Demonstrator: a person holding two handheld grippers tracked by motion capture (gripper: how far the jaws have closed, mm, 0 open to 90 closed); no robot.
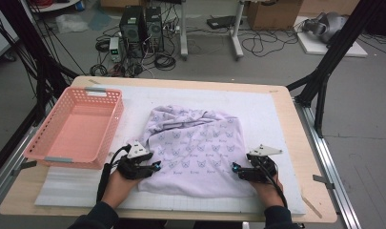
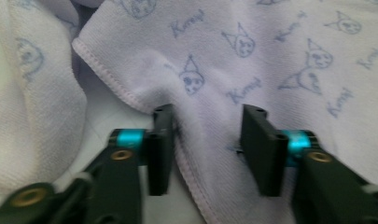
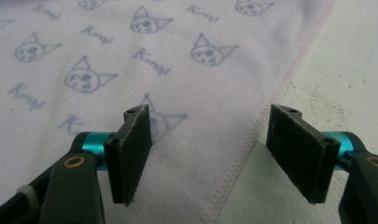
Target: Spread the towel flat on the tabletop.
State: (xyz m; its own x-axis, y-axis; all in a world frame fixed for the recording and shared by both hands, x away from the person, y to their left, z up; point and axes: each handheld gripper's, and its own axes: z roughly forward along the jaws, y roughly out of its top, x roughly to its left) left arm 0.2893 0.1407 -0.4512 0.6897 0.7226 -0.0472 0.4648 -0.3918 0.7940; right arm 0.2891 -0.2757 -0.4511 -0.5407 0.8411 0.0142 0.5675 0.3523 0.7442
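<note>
High view overhead, facing forward; both gripper views close, sharing towel (image 1: 195,148).

Towel (image 1: 195,152): soft matt terry cloth, lilac, printed pattern, stitched hem. Basket (image 1: 74,129): pink moulded plastic, lattice walls, slight sheen. Surface (image 1: 295,143): pale wood edge, smooth, topped by a matt white mat (image 1: 257,109). Left hand-held gripper (image 2: 207,140): matt black plastic, brass-look inserts, glossy teal metal collars; right hand-held gripper (image 3: 214,154) pads look rough, felt-like.

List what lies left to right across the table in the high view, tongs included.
Pink basket → left tongs, open at the cloth's left edge → lilac printed cloth → right tongs, open at its right edge → bare white mat.
</note>
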